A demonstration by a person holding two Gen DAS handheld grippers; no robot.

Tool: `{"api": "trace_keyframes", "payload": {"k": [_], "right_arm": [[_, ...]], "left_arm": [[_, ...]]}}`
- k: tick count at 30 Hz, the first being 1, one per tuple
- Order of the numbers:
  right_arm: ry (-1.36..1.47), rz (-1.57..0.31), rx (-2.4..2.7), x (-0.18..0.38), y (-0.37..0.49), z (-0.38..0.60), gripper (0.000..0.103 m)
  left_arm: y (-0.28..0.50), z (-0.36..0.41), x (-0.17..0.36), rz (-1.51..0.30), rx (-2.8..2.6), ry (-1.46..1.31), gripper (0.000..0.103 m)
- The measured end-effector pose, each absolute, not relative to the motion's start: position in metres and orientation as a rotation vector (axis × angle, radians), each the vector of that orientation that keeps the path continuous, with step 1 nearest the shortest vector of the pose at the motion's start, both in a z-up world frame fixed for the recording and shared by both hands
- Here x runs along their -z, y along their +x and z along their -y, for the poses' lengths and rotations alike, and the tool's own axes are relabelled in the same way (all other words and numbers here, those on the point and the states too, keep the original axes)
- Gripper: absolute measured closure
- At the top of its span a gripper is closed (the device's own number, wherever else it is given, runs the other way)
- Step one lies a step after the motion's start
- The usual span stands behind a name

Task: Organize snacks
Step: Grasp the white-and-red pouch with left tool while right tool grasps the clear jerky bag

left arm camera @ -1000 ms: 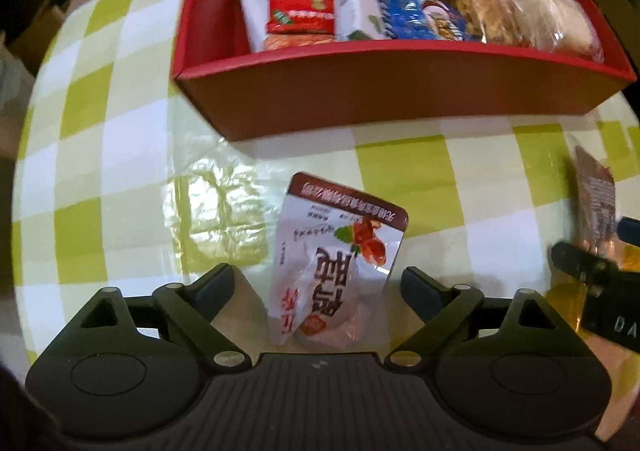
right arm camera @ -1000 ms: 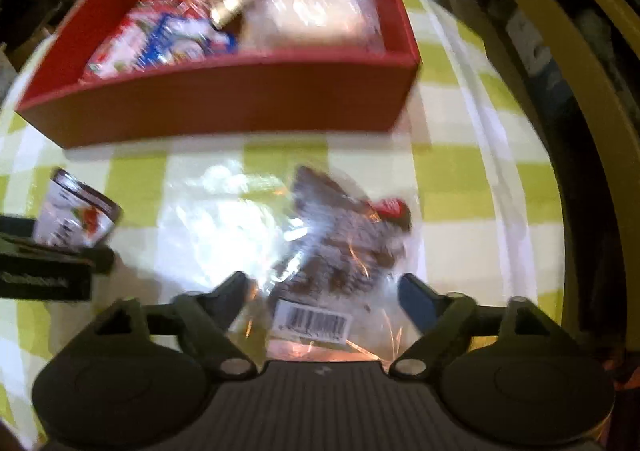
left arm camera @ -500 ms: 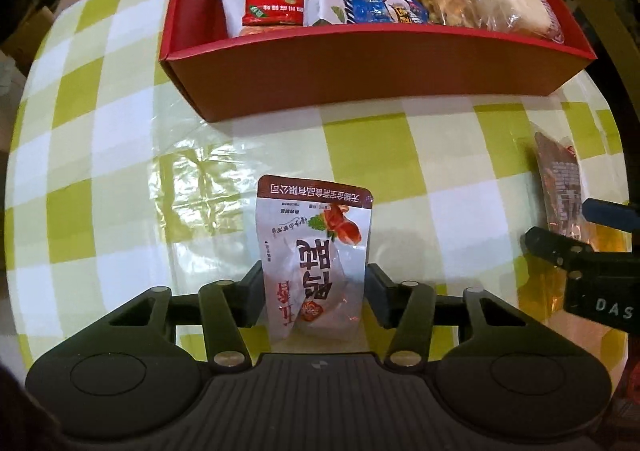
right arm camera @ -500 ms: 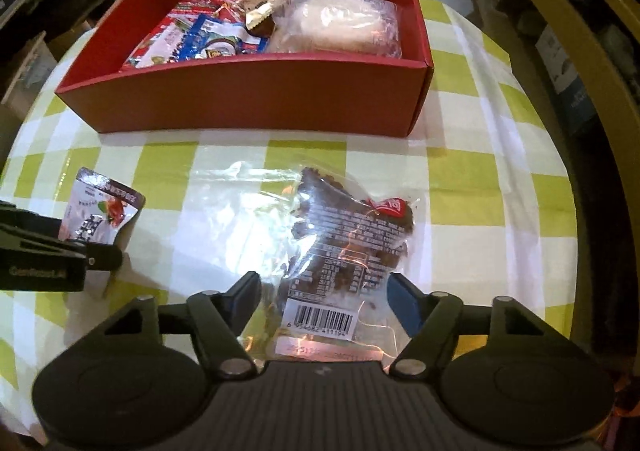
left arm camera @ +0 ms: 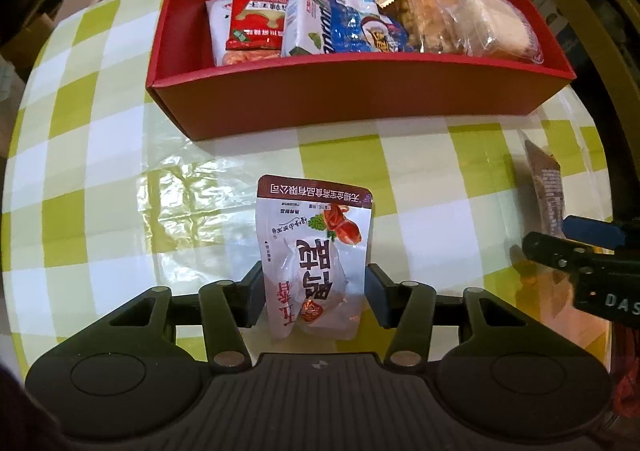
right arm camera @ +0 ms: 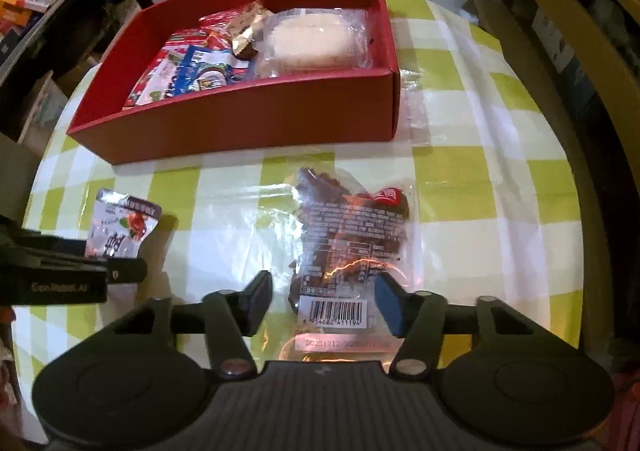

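Note:
A white snack pouch (left arm camera: 316, 251) with a red fruit picture stands between my left gripper's (left arm camera: 316, 283) pads, which press on both its sides; it also shows at the left of the right wrist view as the pouch (right arm camera: 120, 227). A clear packet of dark brown snack (right arm camera: 352, 227) lies on the checked cloth between my right gripper's (right arm camera: 324, 299) jaws, which are closing. The blue right pad touches the wrapper's edge, and a small gap remains at the left pad. The red box (left arm camera: 360, 91) behind holds several snacks.
The round table (left arm camera: 80, 179) has a green and white checked cloth under clear plastic. The red box (right arm camera: 248, 123) stands at its far side. A yellow chair frame (right arm camera: 580, 63) curves along the right, and shelves and cardboard boxes stand at the left.
The left jaws have closed onto the white pouch. The right jaws have narrowed around the dark snack packet, and the right view has drawn back a little from the box.

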State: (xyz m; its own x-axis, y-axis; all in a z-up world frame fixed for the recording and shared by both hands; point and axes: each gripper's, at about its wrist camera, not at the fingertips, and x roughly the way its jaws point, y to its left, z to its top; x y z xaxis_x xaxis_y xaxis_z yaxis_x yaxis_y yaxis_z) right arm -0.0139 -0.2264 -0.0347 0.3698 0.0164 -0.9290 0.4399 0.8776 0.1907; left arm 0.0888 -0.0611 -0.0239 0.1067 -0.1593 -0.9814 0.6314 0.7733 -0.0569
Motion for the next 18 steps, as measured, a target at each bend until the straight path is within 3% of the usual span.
{"api": "trace_keyframes", "payload": {"k": [2, 4, 8, 14, 18], "right_arm": [[0.421, -1.176, 0.292, 0.034, -0.013, 0.229, 0.028], [0.355, -1.198, 0.334, 0.038, -0.01, 0.232, 0.003], [0.334, -1.253, 0.368, 0.054, -0.004, 0.243, 0.002], [0.568, -1.195, 0.296, 0.052, 0.002, 0.251, 0.0], [0.43, -1.214, 0.307, 0.056, 0.01, 0.234, 0.0]], "left_arm": [[0.087, 0.065, 0.029, -1.355, 0.605, 0.442, 0.043], [0.086, 0.067, 0.034, -1.359, 0.598, 0.455, 0.043], [0.086, 0.073, 0.042, -1.369, 0.608, 0.47, 0.043], [0.087, 0.072, 0.044, -1.366, 0.626, 0.47, 0.043], [0.089, 0.07, 0.044, -1.368, 0.625, 0.461, 0.042]]}}
